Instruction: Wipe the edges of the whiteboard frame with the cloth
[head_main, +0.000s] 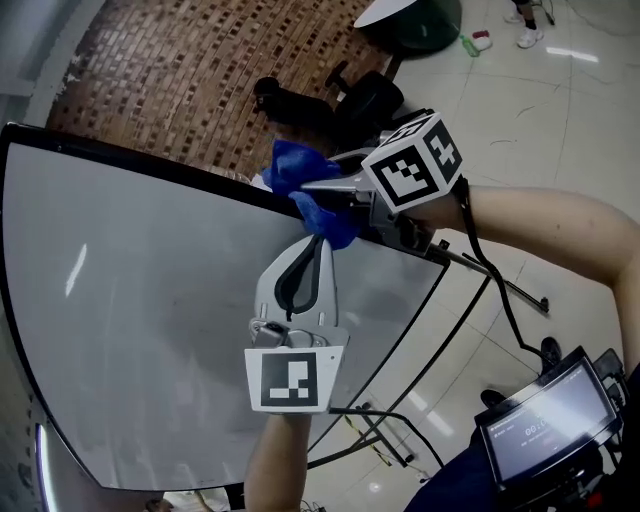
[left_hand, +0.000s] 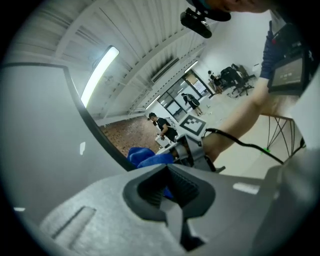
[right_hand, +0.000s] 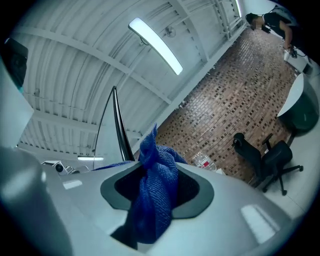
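My right gripper (head_main: 325, 195) pinches the blue cloth (head_main: 298, 170) at the top edge of the whiteboard frame (head_main: 150, 165), which slants down-right; my left gripper (head_main: 316, 248), jaws pressed together, sits just below.

Open room lies across the bare white face of the whiteboard (head_main: 130, 320), left of the left gripper (head_main: 319, 243), and along most of its dark frame (head_main: 150, 163). At the top edge the right gripper (head_main: 312, 195), clamped on the blue cloth (head_main: 292, 165), crowds the left gripper's tip just beside it. Black office chairs (head_main: 368, 100) stand near behind the frame; a black cable (head_main: 478, 255) trails from the right gripper, and stand legs (head_main: 365, 411) cross the tiled floor below right
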